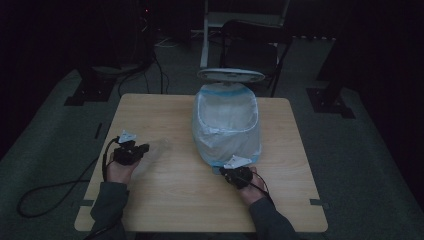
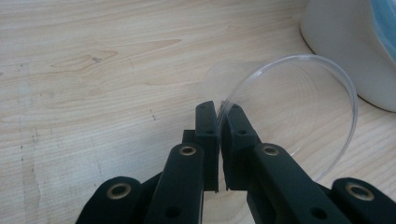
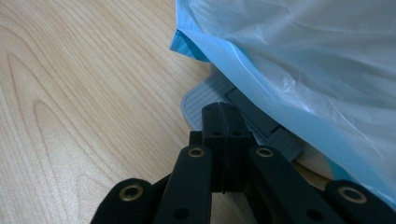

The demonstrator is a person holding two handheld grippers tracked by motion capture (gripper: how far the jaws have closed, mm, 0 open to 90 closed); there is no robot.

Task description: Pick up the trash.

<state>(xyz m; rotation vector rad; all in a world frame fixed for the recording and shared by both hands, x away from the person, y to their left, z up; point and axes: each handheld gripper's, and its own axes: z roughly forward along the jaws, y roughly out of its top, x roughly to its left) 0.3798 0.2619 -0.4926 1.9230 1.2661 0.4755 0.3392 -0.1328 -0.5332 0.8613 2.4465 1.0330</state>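
High view dim; both gripper views bright, sharp.

A lidded bin (image 1: 227, 127) lined with a pale bag stands on the wooden table (image 1: 170, 200), its lid (image 1: 230, 75) raised. The right gripper (image 1: 235, 172) sits at the bin's near end. The left gripper (image 1: 134, 150) rests well left of the bin, beside a faint clear cup (image 1: 155, 152).

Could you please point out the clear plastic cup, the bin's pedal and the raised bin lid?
clear plastic cup (image 2: 299, 105), left gripper view, inside wall.
pedal (image 3: 205, 95), right gripper view, ribbed face.
bin lid (image 1: 230, 75), high view, underside.
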